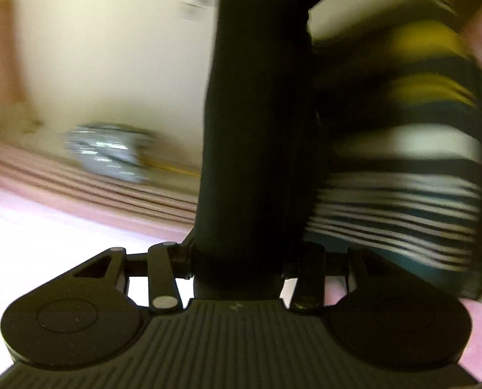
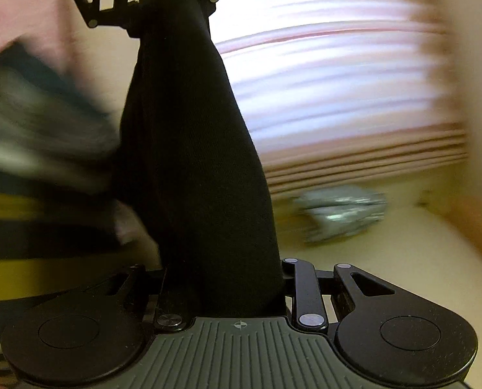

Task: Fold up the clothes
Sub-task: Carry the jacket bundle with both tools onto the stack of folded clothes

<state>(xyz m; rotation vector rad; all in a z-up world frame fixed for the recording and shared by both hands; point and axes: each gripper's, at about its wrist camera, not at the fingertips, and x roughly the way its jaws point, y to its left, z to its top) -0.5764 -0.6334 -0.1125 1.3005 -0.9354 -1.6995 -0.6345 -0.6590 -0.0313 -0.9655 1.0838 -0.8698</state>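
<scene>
Left wrist view: the left tool [image 1: 241, 256] pinches a black garment [image 1: 254, 113], which rises taut from between its fingers. Beside it hangs a striped garment [image 1: 403, 162], banded yellow, white and dark, over a pink bed [image 1: 46, 243]. A silvery bundle [image 1: 108, 152] sits by the cream wall. The view is heavily blurred.

Right wrist view: the right tool [image 2: 221, 291] likewise pinches the black garment [image 2: 192, 162], and the cloth runs straight up to the other tool [image 2: 163, 6]. The striped garment [image 2: 30, 162] shows at the left.

We judge the garment is stretched between both tools, held clear of the bed; whether for spreading or a fold, we cannot tell. Either demands even tension and firm grips.
</scene>
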